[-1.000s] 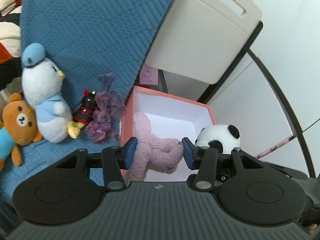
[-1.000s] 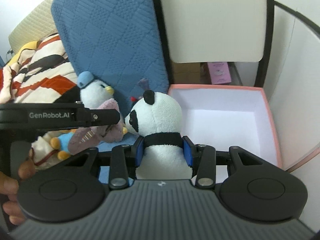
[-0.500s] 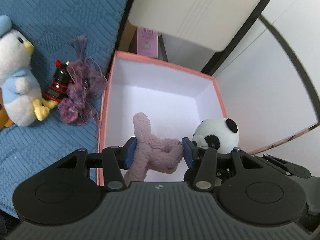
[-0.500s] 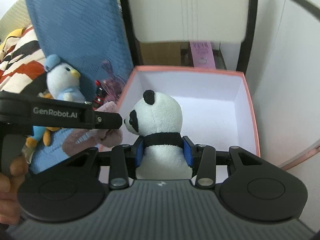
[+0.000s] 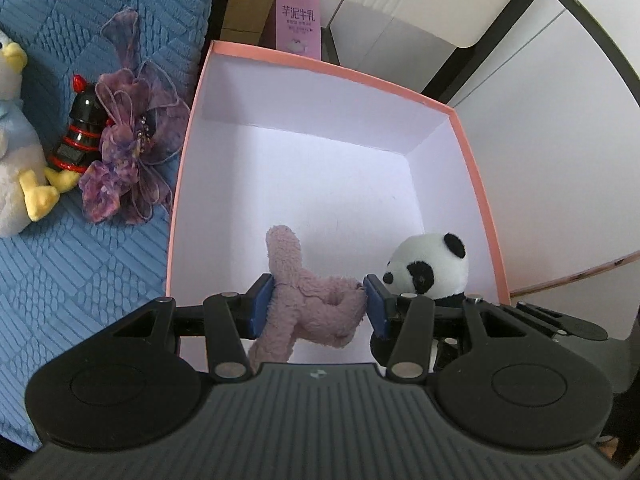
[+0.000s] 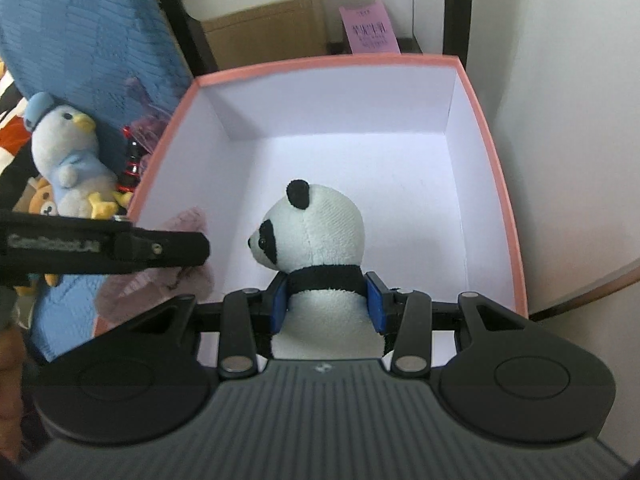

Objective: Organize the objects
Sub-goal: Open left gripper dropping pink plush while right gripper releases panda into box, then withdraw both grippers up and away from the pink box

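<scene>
1. Blue quilted bedspread (image 5: 72, 272) fills the 9 o'clock side of the left wrist view, white wall at 3 o'clock. No toys lie on the floor of the pink box.
2. Pink box (image 5: 476, 184), white inside, open top, sits just beside the bedspread edge. Both grippers hang over its near half.
3. Panda plush (image 6: 316, 248) upright, right gripper (image 6: 327, 297) pinching it at the black chest band. It faces 9 o'clock.
4. Pink plush (image 5: 308, 300) squeezed between the blue pads of the left gripper (image 5: 317, 305), one limb sticking up to 12 o'clock.
5. Step, likely: drop both into the box. Lower past the rim first, keep the two toys apart, then spread the jaws; soft toys may cling to the pads.
6. Left out at 9 o'clock: penguin plush (image 6: 68, 160), purple bow (image 5: 128, 148), black bottle toy (image 5: 80, 124).
</scene>
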Tool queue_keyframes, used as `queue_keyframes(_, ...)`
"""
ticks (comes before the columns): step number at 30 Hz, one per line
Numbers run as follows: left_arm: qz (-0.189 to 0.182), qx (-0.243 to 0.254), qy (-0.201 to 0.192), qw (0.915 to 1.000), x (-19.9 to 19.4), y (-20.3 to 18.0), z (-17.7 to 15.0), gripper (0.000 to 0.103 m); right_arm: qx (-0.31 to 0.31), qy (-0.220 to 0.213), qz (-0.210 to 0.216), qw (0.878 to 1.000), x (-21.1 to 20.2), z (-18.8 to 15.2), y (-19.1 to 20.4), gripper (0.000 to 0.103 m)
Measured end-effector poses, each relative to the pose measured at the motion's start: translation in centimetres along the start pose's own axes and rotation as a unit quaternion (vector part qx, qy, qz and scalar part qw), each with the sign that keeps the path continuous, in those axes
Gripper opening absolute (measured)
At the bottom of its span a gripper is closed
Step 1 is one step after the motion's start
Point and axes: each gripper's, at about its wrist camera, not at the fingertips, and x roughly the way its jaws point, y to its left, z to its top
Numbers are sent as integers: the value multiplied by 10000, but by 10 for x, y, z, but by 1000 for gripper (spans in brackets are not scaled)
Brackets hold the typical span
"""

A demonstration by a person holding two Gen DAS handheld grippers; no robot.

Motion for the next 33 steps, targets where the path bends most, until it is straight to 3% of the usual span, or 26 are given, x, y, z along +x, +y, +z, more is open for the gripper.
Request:
queue_keyframes(4, -5, -35, 13, 10000, 1, 3, 3, 55, 37, 29, -34, 10000, 4, 0, -3, 44)
queue_keyframes(7, 55, -68, 59, 9999, -2, 4, 7, 61, 132, 6, -6, 9999, 1, 0, -6, 45)
queue_keyframes(9, 76, -12, 49, 10000, -8, 3, 6, 68, 178, 1, -42, 9998, -1, -1, -6, 51)
queue_keyframes(10, 94, 21, 9, 10000, -11, 3, 6, 69, 221, -12, -85, 9997, -3, -1, -6, 61)
queue_keyframes(11, 98, 54, -31, 9999, -15, 2, 5, 70, 269, -58, -126, 9995, -7, -2, -6, 64)
queue_keyframes(33, -445, 311, -937, 9941, -149, 7, -38, 70, 155, -965, -141, 9951, -119, -31, 59, 64)
